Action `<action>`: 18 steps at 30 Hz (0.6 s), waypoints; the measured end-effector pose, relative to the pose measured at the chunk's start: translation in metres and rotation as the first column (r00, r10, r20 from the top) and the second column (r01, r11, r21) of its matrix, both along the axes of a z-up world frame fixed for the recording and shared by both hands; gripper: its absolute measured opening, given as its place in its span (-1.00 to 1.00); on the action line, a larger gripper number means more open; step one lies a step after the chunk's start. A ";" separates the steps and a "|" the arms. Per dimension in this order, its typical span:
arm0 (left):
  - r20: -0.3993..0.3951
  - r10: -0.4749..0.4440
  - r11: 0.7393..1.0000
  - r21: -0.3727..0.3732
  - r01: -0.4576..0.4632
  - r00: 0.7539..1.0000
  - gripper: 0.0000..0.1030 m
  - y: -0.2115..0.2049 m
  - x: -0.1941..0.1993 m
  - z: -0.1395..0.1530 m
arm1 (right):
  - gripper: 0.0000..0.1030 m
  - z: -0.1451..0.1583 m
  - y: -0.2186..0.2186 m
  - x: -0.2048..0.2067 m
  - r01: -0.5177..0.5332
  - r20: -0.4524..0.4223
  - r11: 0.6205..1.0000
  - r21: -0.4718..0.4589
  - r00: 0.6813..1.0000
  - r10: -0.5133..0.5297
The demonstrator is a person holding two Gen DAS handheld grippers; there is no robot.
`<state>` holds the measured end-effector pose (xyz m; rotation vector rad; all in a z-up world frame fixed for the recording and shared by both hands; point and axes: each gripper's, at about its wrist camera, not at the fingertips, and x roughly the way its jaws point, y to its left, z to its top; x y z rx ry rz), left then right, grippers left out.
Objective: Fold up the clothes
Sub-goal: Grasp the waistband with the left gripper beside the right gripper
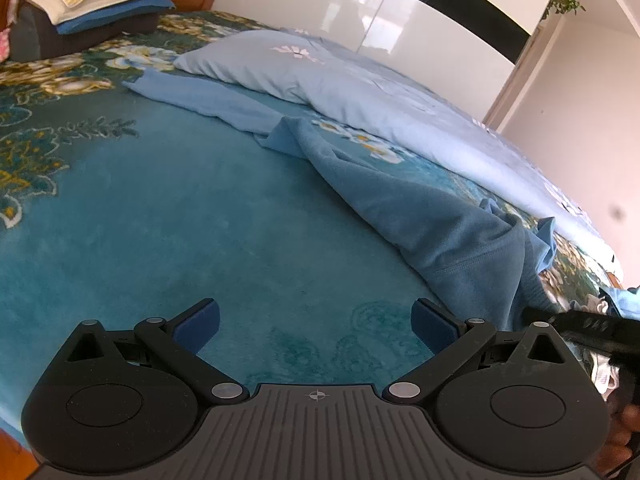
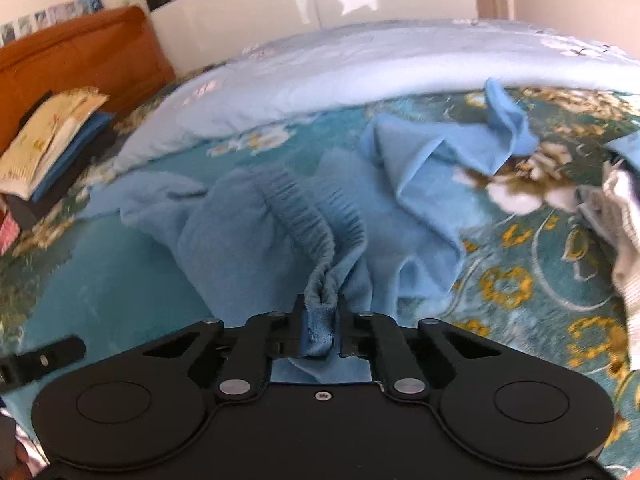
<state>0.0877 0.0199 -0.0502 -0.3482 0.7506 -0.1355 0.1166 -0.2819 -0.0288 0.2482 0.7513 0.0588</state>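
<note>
A blue fleece garment with an elastic waistband lies crumpled on the teal floral bedspread. My right gripper is shut on a bunched fold of the waistband and holds it lifted. In the left wrist view the same garment stretches from the middle to the right. My left gripper is open and empty above the bare bedspread, left of the garment. The right gripper's finger shows at the right edge.
A light blue quilt lies along the far side of the bed. A stack of folded clothes sits at the far left by the orange headboard. A white and grey garment lies at the right.
</note>
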 end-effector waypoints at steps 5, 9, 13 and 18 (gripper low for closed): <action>0.022 0.002 1.000 -0.007 -0.002 1.000 1.00 0.002 -0.003 0.007 | -0.80 0.038 0.000 -0.008 -0.079 0.101 0.996 0.048 0.992 0.074; 0.040 0.015 1.000 -0.016 -0.014 0.999 1.00 0.007 -0.006 0.014 | -0.80 0.068 0.005 -0.025 -0.279 0.197 0.949 0.146 0.948 0.248; 0.047 0.029 0.999 -0.021 -0.028 0.998 1.00 0.011 -0.009 0.018 | -0.80 0.078 0.016 -0.054 -0.493 0.240 0.865 0.094 0.854 0.461; 0.056 0.017 1.000 -0.014 -0.016 0.998 1.00 0.009 -0.008 0.021 | -0.80 0.056 0.004 -0.069 -0.506 0.143 0.859 0.082 0.858 0.493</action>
